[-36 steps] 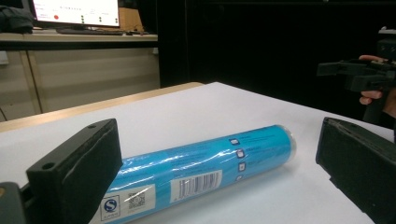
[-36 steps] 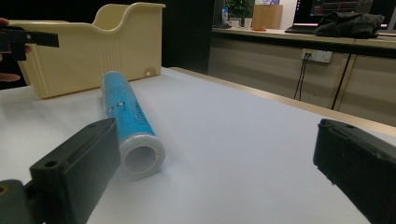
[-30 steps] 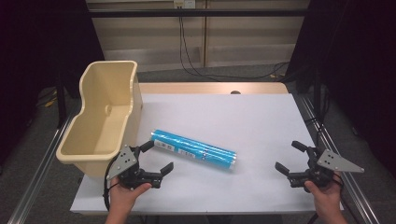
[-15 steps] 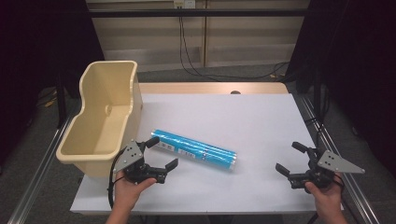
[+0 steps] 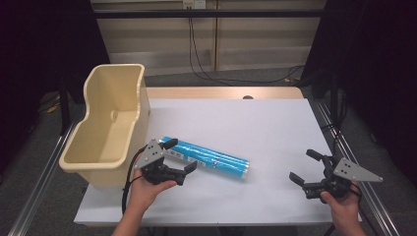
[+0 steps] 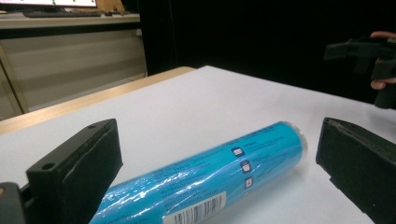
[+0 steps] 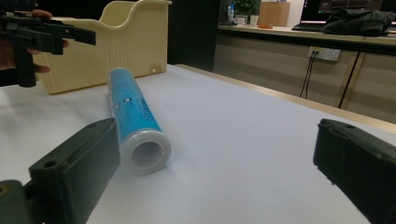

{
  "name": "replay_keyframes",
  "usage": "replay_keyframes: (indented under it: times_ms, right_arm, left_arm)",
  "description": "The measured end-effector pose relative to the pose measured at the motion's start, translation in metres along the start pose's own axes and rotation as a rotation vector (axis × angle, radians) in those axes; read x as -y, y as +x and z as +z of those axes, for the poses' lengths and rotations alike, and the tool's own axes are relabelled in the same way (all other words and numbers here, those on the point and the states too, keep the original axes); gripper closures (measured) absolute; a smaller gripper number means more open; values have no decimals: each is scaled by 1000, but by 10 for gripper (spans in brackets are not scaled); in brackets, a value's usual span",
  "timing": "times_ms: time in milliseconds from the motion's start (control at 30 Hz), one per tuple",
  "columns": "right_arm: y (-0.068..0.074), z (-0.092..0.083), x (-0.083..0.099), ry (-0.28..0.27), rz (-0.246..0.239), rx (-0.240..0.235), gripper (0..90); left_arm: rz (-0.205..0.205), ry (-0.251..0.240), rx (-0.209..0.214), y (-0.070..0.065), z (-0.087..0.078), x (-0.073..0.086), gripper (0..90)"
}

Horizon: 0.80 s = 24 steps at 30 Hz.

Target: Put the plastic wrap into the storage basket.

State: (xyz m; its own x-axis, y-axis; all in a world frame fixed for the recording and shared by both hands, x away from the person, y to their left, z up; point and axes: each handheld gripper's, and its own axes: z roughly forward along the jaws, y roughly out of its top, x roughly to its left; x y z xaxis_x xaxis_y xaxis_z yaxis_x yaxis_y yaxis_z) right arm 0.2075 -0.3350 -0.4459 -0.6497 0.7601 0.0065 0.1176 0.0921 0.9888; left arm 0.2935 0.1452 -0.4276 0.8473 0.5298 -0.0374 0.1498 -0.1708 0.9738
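Reaching for the blue roll, the left gripper has its jaws wide apart around the roll's end by the desk's left edge, not touching it. The right gripper sits wide open near the right edge, holding nothing.

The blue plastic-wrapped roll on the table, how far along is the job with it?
Nothing looks finished: the blue plastic-wrapped roll lies flat on the white table beside the cream plastic bin. In hand: the left gripper is open, its jaws either side of the roll's near end. The right gripper is open, apart. Left, probably: closing, lifting, placing.

Blue roll — near end cropped
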Motion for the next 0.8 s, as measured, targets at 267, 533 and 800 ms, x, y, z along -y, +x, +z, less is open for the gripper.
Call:
replay_keyframes:
  times_ms: [267,533,800]
  right_arm:
    - [0,0,0,1,-4,-5,3]
    - [1,0,0,3,-8,-14,3]
    - [2,0,-1,3,-13,-21,4]
  left_arm:
    - [29,103,29,7,23,-2,5]
    - [79,222,68,10,38,-9,10]
    - [133,371,129,13,55,-22,12]
